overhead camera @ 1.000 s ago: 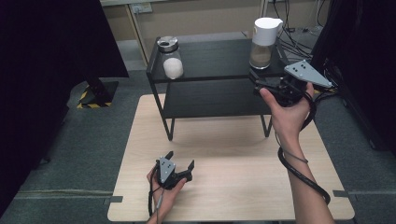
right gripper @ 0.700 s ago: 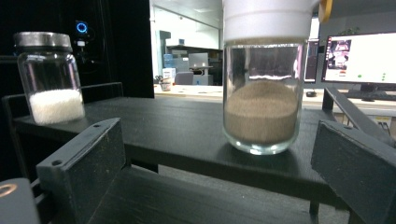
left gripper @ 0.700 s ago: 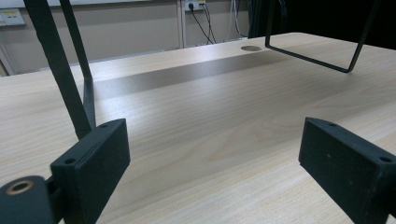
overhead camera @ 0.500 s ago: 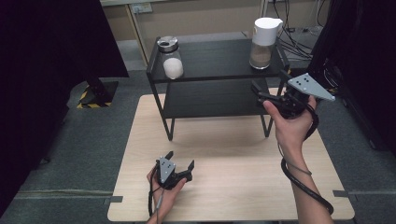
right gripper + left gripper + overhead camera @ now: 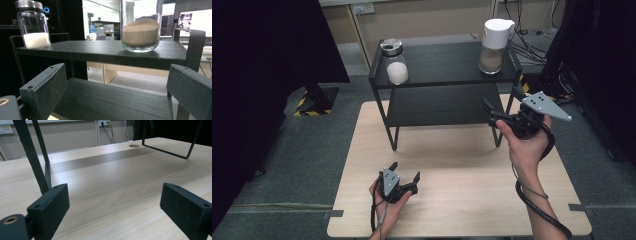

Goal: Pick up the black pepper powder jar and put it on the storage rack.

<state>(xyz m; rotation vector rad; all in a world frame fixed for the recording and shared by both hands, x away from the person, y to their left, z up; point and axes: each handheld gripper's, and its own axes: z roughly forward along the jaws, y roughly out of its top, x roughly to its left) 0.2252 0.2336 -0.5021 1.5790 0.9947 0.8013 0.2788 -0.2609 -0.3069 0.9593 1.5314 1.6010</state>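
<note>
High view. Right gripper (image 5: 495, 114): jaws apart, empty, aimed at the black two-tier shelf (image 5: 447, 67), level with the gap between its boards. Jar with white lid (image 5: 493, 46), part-filled with brown grains, stands on the top board above and just beyond the jaws; likely the thing to be fetched, the hand held low to approach under the rail. Left gripper (image 5: 404, 171): jaws wide, empty, parked on the wooden table (image 5: 462, 160), seemingly idle. Jar of white grains (image 5: 395, 62): far corner of the top board, well apart from both.

Left gripper view. Bare tabletop between the jaws; shelf legs ahead.

Right gripper view. Brown-grain jar (image 5: 140, 27) above the gap, towards the right jaw, lid cut off. White-grain jar (image 5: 33, 25) above the left jaw.
</note>
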